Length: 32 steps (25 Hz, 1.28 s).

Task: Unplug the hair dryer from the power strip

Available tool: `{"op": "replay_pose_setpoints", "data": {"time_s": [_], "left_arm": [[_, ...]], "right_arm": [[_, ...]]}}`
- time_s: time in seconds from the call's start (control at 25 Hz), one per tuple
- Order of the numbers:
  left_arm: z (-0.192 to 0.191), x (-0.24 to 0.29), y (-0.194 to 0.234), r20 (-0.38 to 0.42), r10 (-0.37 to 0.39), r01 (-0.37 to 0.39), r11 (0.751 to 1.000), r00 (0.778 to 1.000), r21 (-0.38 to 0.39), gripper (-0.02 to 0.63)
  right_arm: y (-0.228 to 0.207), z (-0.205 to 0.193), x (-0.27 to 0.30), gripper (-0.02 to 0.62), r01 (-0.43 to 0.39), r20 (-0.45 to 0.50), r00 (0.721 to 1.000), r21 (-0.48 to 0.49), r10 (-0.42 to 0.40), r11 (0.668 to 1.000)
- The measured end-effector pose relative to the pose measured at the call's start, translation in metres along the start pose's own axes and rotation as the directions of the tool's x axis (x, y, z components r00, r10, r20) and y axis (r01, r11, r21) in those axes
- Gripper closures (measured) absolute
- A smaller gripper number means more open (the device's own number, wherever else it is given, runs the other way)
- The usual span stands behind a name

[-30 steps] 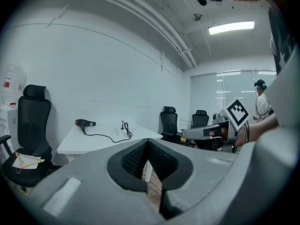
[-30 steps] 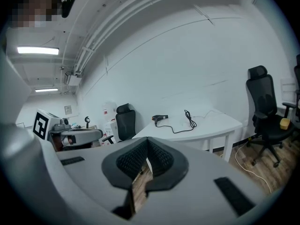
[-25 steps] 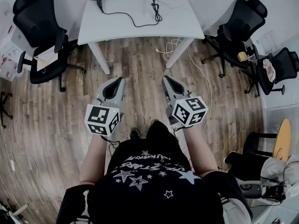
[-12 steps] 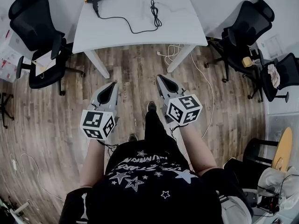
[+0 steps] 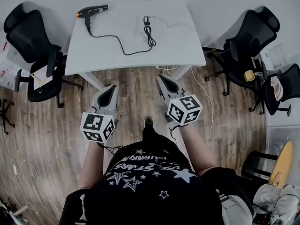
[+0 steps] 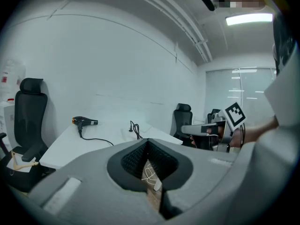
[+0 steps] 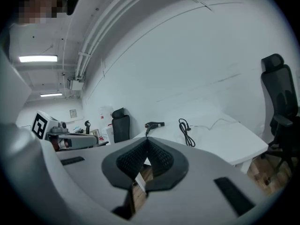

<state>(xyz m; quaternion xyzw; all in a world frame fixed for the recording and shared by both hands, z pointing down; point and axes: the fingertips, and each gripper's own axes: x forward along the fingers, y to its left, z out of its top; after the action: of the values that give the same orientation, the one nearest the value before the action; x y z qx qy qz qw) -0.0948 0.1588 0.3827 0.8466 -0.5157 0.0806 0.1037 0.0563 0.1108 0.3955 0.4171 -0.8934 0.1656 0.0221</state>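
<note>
A black hair dryer lies at the far left of a white table. Its black cord runs right to a coiled bundle near the table's middle. No power strip can be made out against the white top. The dryer and the coil show in the left gripper view, and the dryer and the coil in the right gripper view. My left gripper and right gripper hang over the floor short of the table's near edge. Both are shut and empty.
Black office chairs stand left and right of the table, with more chairs at the far right. White cables lie on the wooden floor under the table. The table legs slant outward near my grippers.
The person has walked toward the table, which now sits lower and larger in the head view. Both grippers moved forward with the body and stayed shut.
</note>
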Motion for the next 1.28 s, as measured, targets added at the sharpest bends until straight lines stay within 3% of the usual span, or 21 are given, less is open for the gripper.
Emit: {"op": "replay_pose_setpoints", "data": {"time_s": [0.36, 0.64, 0.92, 1.28], "left_arm": [[0.014, 0.07, 0.01, -0.012, 0.034, -0.034, 0.999, 0.999, -0.021, 0.6], [0.024, 0.116, 0.004, -0.025, 0.022, -0.022, 1.0, 0.999, 0.008, 0.6], [0.02, 0.137, 0.012, -0.047, 0.04, -0.04, 0.999, 0.998, 0.002, 0.6], [0.023, 0.156, 0.048, -0.059, 0.0, 0.002, 1.0, 0.998, 0.026, 0.6]], "right_arm": [[-0.065, 0.023, 0.037, 0.588, -0.02, -0.017, 1.0, -0.005, 0.02, 1.0], [-0.106, 0.031, 0.054, 0.588, -0.03, -0.036, 0.999, 0.002, 0.03, 1.0], [-0.124, 0.027, 0.076, 0.588, -0.041, -0.071, 0.997, 0.015, 0.042, 0.999], [-0.132, 0.033, 0.121, 0.588, 0.027, -0.081, 0.996, 0.038, -0.024, 0.999]]}}
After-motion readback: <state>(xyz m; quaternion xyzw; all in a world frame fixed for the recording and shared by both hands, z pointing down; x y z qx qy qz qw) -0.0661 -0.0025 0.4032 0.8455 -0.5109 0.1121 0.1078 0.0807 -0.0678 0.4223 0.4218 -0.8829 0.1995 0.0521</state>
